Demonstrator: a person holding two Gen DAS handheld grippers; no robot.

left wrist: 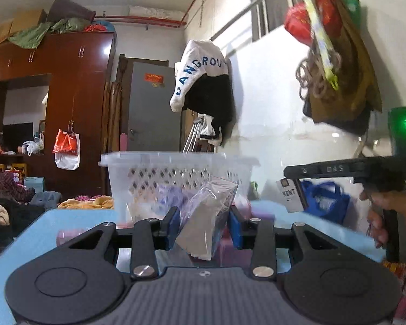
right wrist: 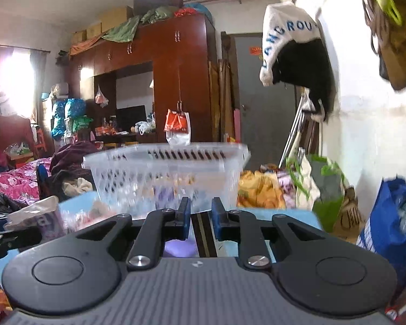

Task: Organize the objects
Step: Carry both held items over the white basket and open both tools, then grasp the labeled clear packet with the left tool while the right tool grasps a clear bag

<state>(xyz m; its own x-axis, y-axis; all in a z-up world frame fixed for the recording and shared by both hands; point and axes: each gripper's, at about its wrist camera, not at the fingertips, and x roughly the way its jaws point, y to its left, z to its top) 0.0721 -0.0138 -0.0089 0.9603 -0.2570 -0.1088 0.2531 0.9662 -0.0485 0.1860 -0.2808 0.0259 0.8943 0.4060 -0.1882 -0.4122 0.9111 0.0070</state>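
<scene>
Above the blue table (left wrist: 27, 233), left gripper (left wrist: 205, 224) clamps a clear plastic packet (left wrist: 207, 216) just short of the white basket (left wrist: 176, 168); right gripper (right wrist: 200, 218) pinches a white KENT pack (left wrist: 288, 195), jaws near fully closed.

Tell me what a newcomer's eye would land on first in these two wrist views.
First, the clear plastic packet clamped between the blue pads of the left gripper, held up over the light blue table. Just behind it stands the translucent lattice basket, already holding a few things. To the right, the right gripper grips a white Kent pack.
</scene>
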